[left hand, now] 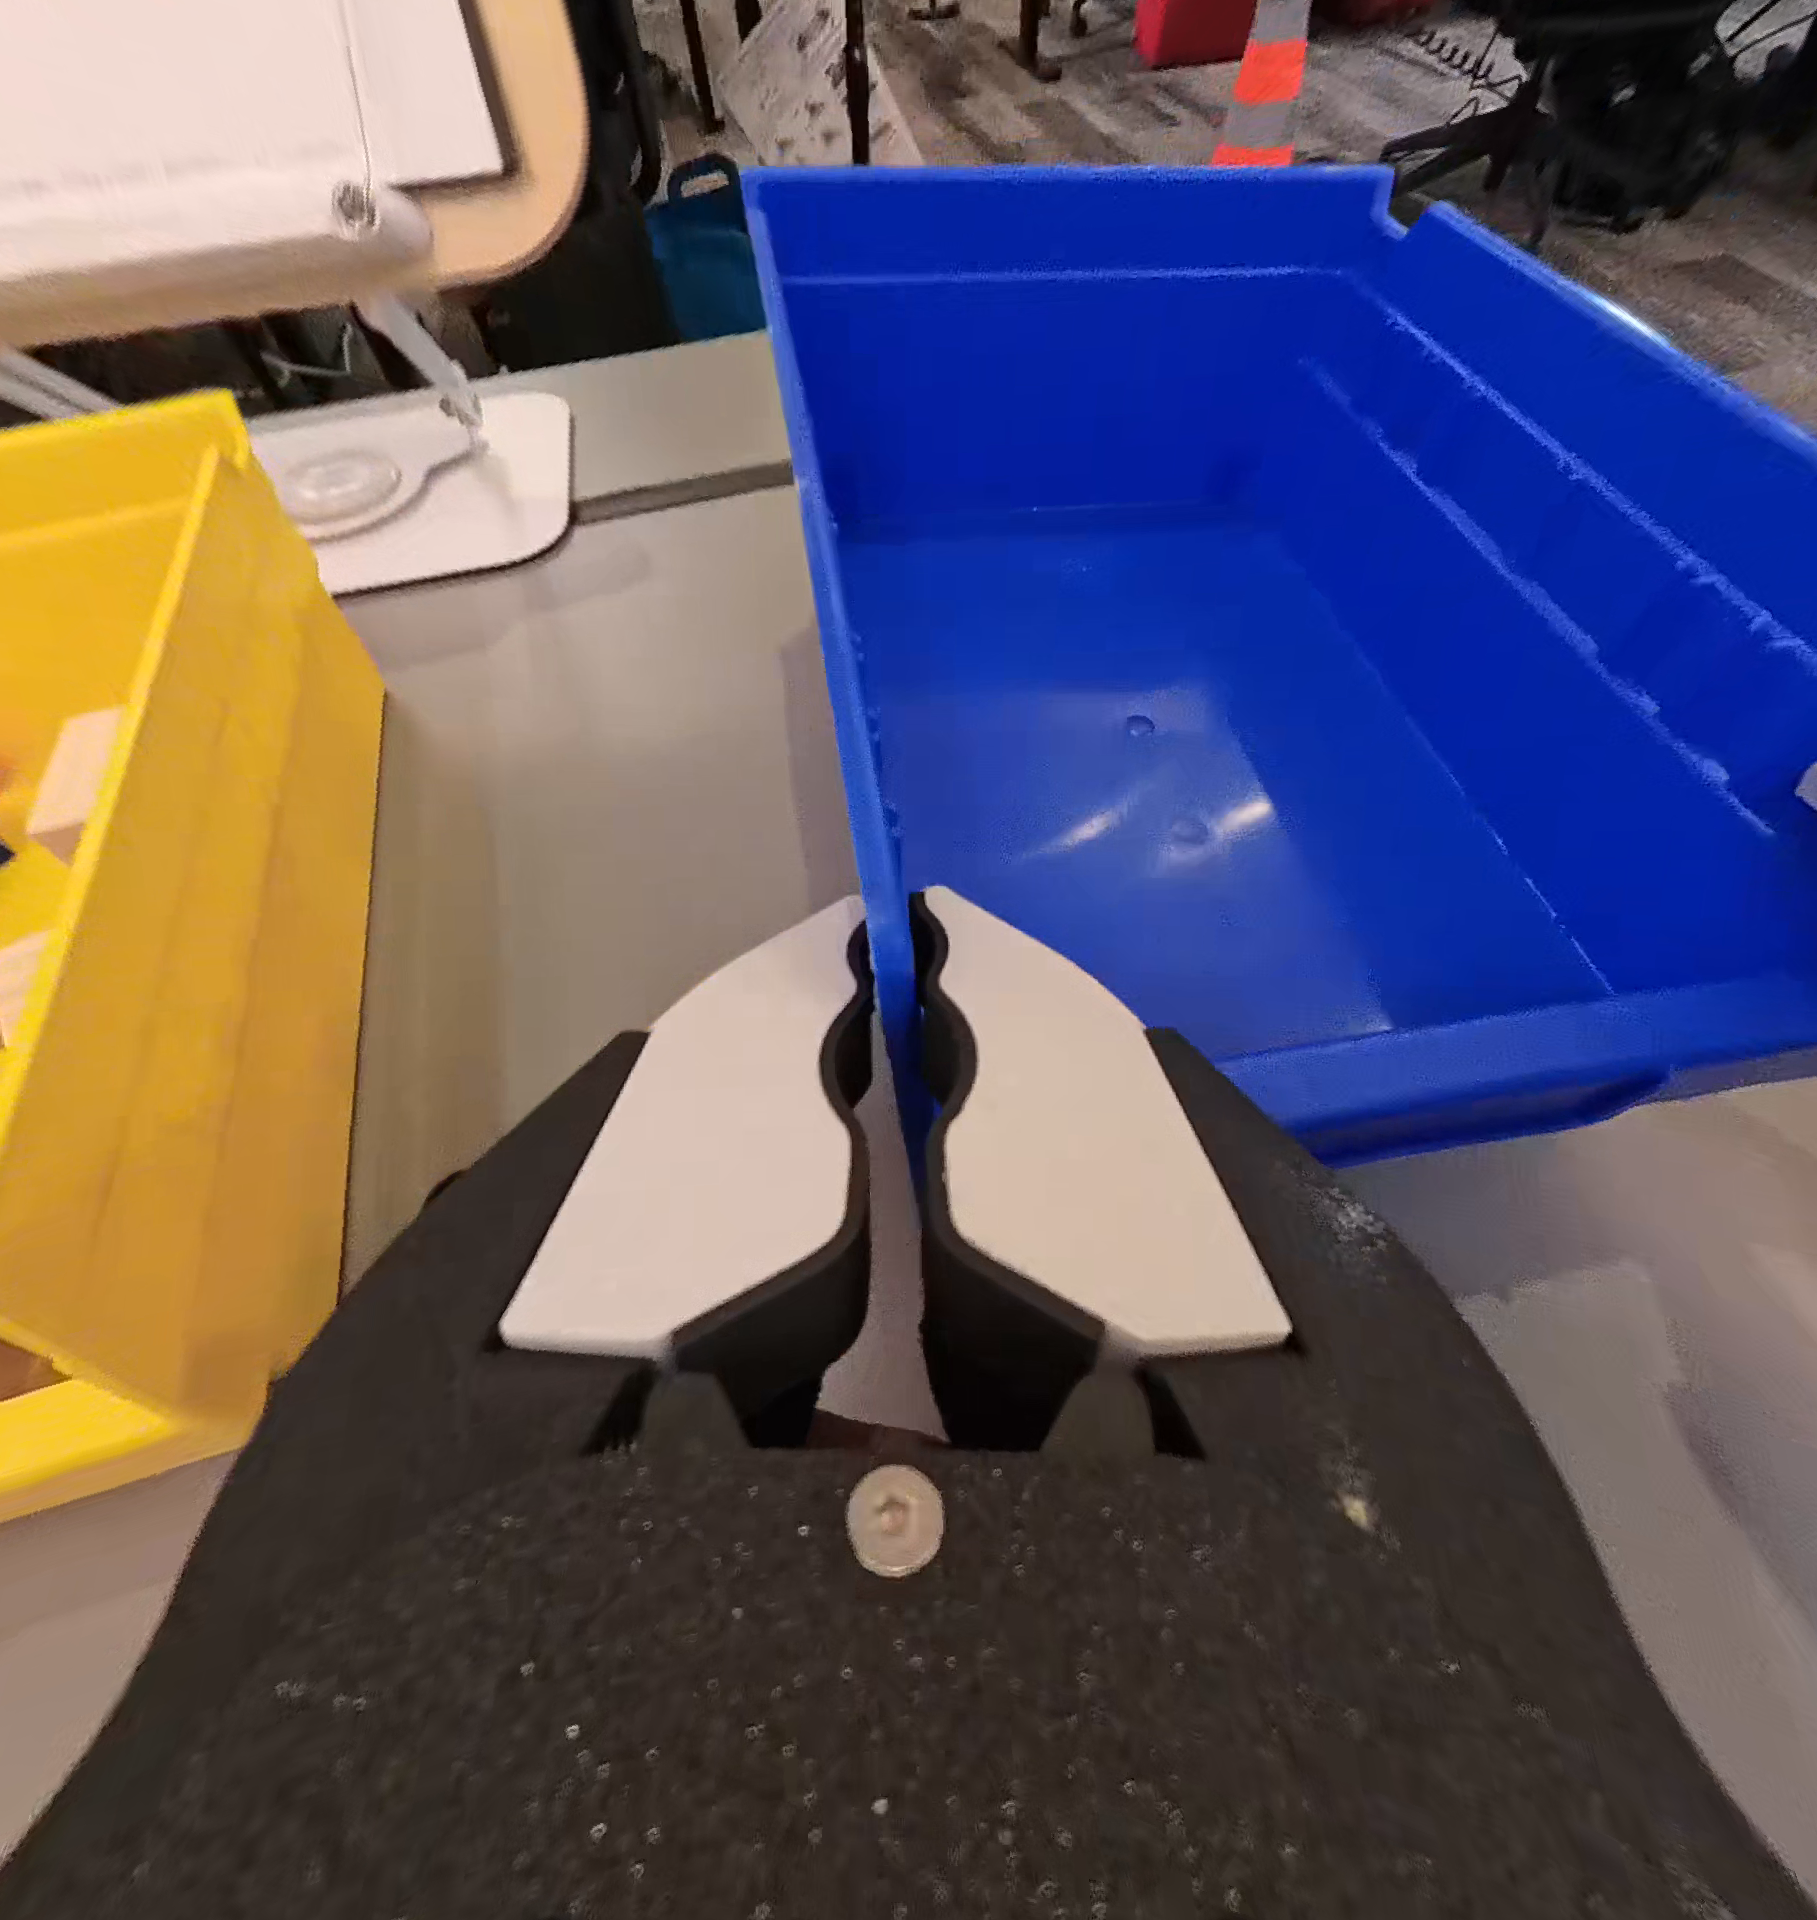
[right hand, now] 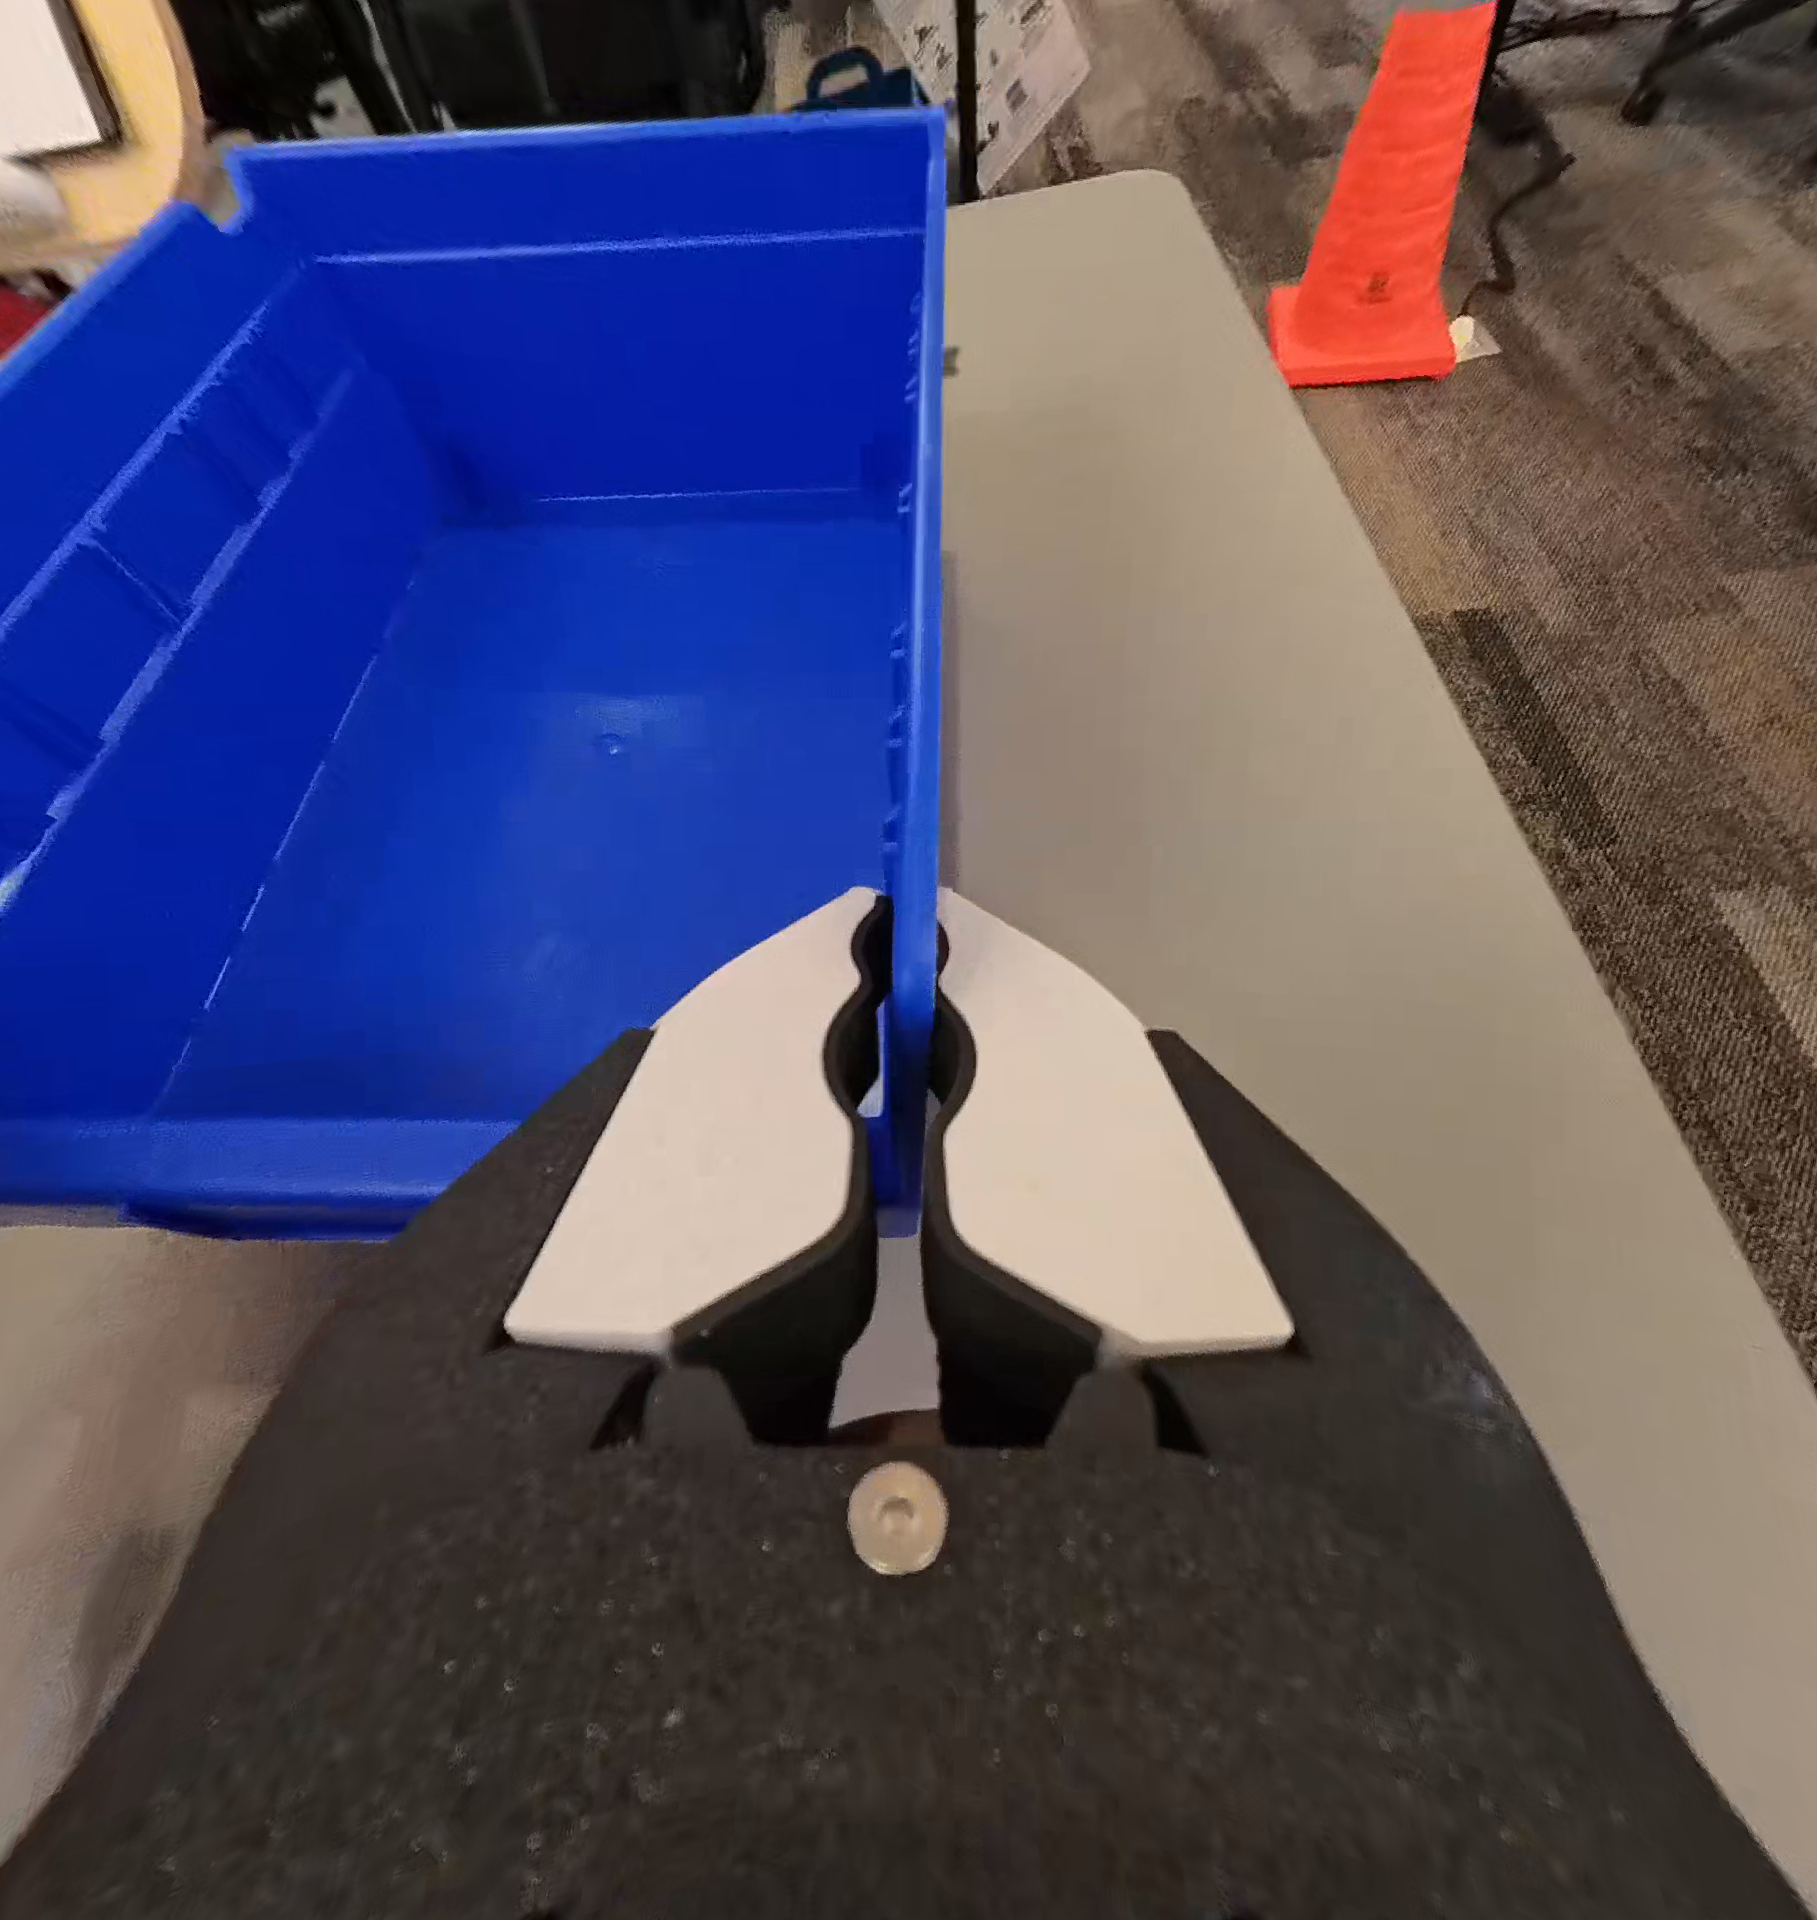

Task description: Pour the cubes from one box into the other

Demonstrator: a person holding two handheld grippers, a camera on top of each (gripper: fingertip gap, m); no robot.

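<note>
The left claw (left hand: 891, 935) is pinched on the left side wall of the rectangular blue plastic box (left hand: 1247, 810), its two grey fingers (left hand: 738, 1122) one on each side of the thin wall, close to the box's near corner. The right claw (right hand: 909, 925) is clamped the same way on the opposite, right side wall of that blue box (right hand: 530, 790), one finger inside and one outside. In the left wrist view a grey fingertip of the right claw shows at about 3 o'clock, at the box's far rim.

The blue box holds nothing; its glossy floor is bare in both views. It sits over the smooth grey table (left hand: 592, 790), though whether it rests on the surface or is raised slightly cannot be told.

At 9 o'clock in the left wrist view stands a yellow plastic box (left hand: 218, 935), near the blue one with a strip of table between them. Inside it lie the cubes (left hand: 73, 779): pale wooden blocks with red and dark ones among them, only partly in view.

At 11 o'clock a flat white stand base (left hand: 447, 488) lies on the table. In the right wrist view, an orange cone (right hand: 1392, 208) stands on the carpeted floor (right hand: 1662, 623) at 1 o'clock.
</note>
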